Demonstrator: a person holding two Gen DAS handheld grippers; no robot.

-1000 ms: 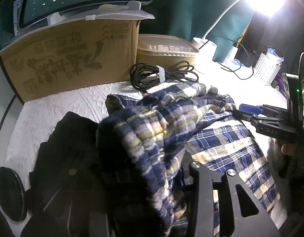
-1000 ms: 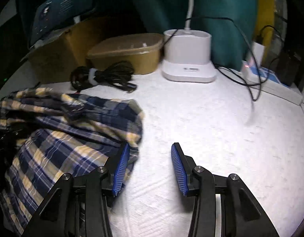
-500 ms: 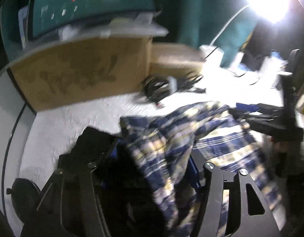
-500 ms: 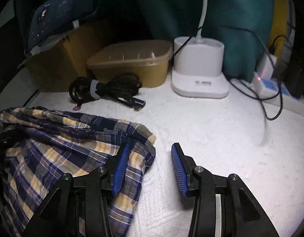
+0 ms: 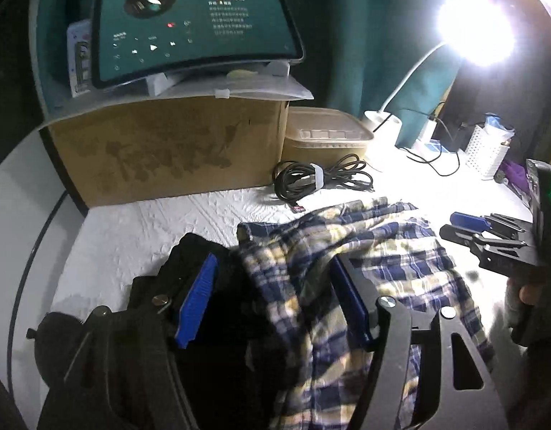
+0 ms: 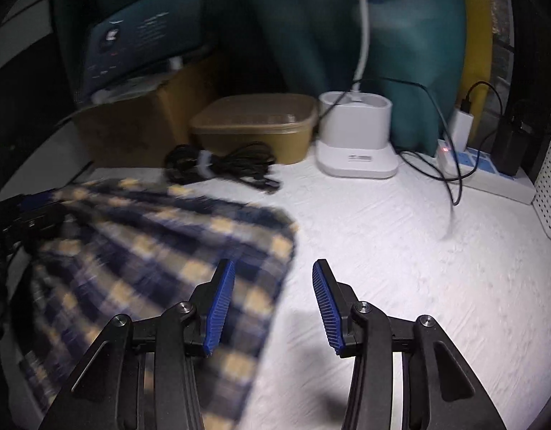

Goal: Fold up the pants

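left wrist view: left gripper (image 5: pixel 275 304) is spread wide w/ the plaid pants (image 5: pixel 375 251) draped loose between its blue pads and over the right one, nothing pinched, a black garment (image 5: pixel 189 251) under the left finger at 9 o'clock and the lit lamp (image 5: pixel 475 28) at 1 o'clock, tablet (image 5: pixel 193 25) on the cardboard box (image 5: pixel 168 154) at 11. right wrist view instead shows the pants blurred and heaped on the white tabletop (image 6: pixel 400 251) at 9 o'clock, right gripper (image 6: pixel 273 301) agape w/ only its left pad over the cloth edge. only this view shows the lamp base (image 6: pixel 357 139) at 12 beside the lidded container (image 6: pixel 254 125), and the power strip (image 6: pixel 490 172) at 2; coiled cable (image 6: pixel 218 165) at 11.
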